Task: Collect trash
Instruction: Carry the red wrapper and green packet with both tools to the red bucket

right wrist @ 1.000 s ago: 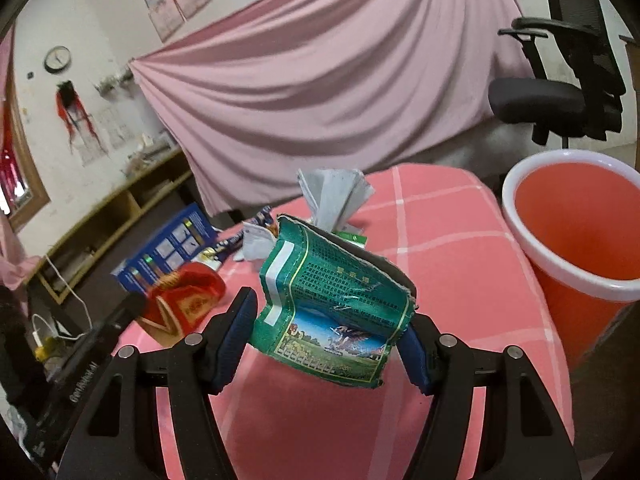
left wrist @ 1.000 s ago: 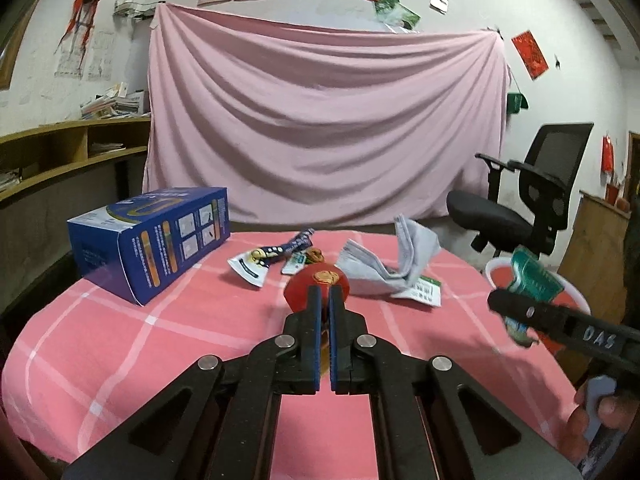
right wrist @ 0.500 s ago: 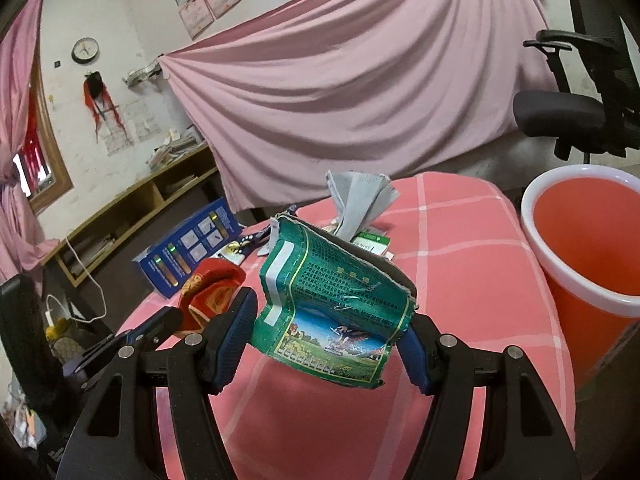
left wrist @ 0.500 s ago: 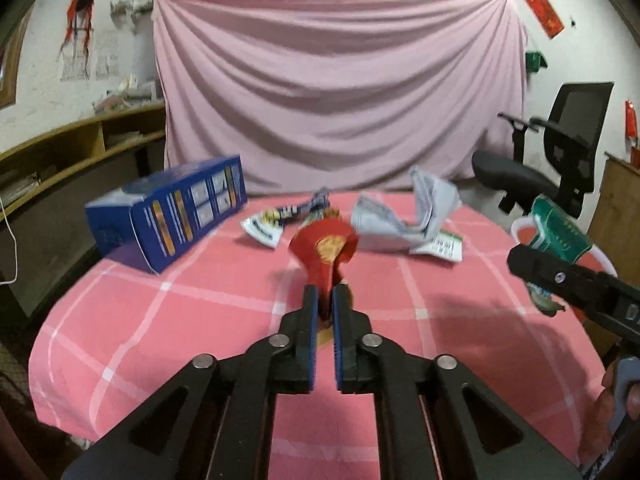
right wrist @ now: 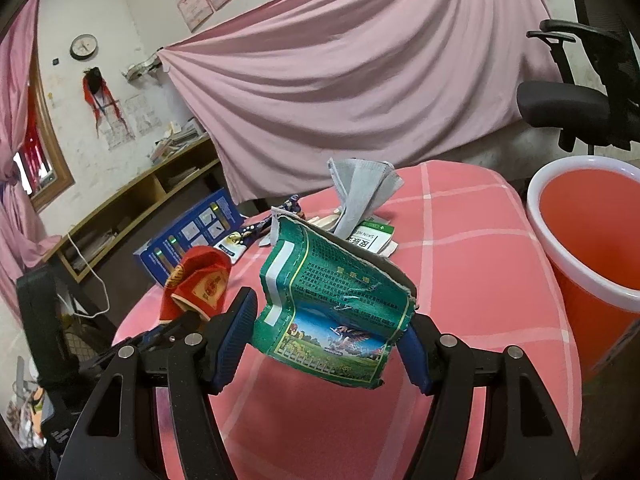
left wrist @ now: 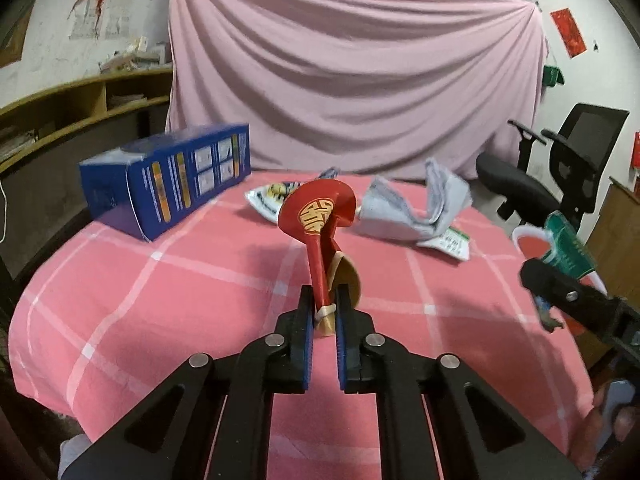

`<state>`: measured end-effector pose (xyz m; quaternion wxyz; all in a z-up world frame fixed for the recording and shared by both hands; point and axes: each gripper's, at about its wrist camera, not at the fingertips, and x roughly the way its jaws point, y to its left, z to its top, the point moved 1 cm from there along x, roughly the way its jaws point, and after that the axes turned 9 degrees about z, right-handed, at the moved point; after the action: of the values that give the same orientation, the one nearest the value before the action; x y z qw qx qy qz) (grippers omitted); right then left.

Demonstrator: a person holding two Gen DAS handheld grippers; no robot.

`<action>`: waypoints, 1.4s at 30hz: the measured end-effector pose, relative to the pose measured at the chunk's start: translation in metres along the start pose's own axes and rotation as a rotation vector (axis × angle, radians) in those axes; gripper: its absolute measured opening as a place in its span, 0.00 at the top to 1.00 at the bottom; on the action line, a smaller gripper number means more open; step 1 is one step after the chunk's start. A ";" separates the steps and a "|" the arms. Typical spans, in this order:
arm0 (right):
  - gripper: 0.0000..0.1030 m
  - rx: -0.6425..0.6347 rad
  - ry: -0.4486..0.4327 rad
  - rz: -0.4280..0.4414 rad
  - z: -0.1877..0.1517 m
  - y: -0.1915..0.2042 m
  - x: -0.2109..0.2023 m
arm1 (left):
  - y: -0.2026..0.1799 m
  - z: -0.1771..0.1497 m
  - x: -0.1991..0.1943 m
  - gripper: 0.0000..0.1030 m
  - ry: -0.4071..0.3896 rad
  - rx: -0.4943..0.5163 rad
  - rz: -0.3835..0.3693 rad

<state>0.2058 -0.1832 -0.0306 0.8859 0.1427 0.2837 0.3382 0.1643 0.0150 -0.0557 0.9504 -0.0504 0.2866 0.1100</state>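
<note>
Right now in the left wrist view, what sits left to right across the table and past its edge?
blue box → red packet pinched in the left gripper → crumpled grey paper → green packet in the right gripper

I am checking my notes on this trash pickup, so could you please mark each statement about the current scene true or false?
1. The left gripper is shut on the red paper cup. True.
2. The right gripper has nothing between its jaws. False: it holds the green packet.
3. The orange bucket already holds trash. False: no trash shows in the part of its inside that is visible.
4. The blue box lies on the pink checked tablecloth. True.
5. The grey crumpled bag lies on the office chair. False: it lies on the tablecloth.
</note>
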 end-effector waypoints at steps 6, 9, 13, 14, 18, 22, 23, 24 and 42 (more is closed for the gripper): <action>0.37 -0.021 -0.094 0.040 -0.001 0.006 -0.020 | -0.014 0.004 -0.032 0.93 -0.115 0.025 -0.020; 0.37 -0.023 -0.168 0.037 0.007 0.003 -0.039 | -0.024 0.014 -0.047 0.93 -0.186 0.043 -0.044; 0.37 -0.035 -0.310 -0.010 0.027 -0.012 -0.072 | -0.044 0.033 -0.060 0.93 -0.271 0.061 -0.095; 0.37 -0.036 -0.339 -0.022 0.030 -0.017 -0.079 | -0.052 0.039 -0.063 0.93 -0.291 0.069 -0.113; 0.36 -0.079 -0.459 -0.126 0.049 -0.037 -0.105 | -0.084 0.060 -0.070 0.93 -0.355 0.121 -0.178; 0.36 -0.106 -0.555 -0.222 0.070 -0.062 -0.124 | -0.123 0.079 -0.072 0.93 -0.407 0.173 -0.248; 0.36 -0.112 -0.576 -0.244 0.074 -0.069 -0.128 | -0.133 0.083 -0.071 0.93 -0.413 0.183 -0.266; 0.36 -0.119 -0.598 -0.276 0.077 -0.078 -0.132 | -0.142 0.087 -0.069 0.93 -0.414 0.188 -0.284; 0.35 0.130 -0.484 -0.466 0.044 -0.217 -0.142 | -0.295 0.092 0.015 0.93 -0.069 0.338 -0.482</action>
<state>0.2581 -0.4410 -0.0339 0.9700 0.2066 0.1110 0.0643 0.2963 -0.2544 0.0222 0.9531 0.0455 0.2483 -0.1667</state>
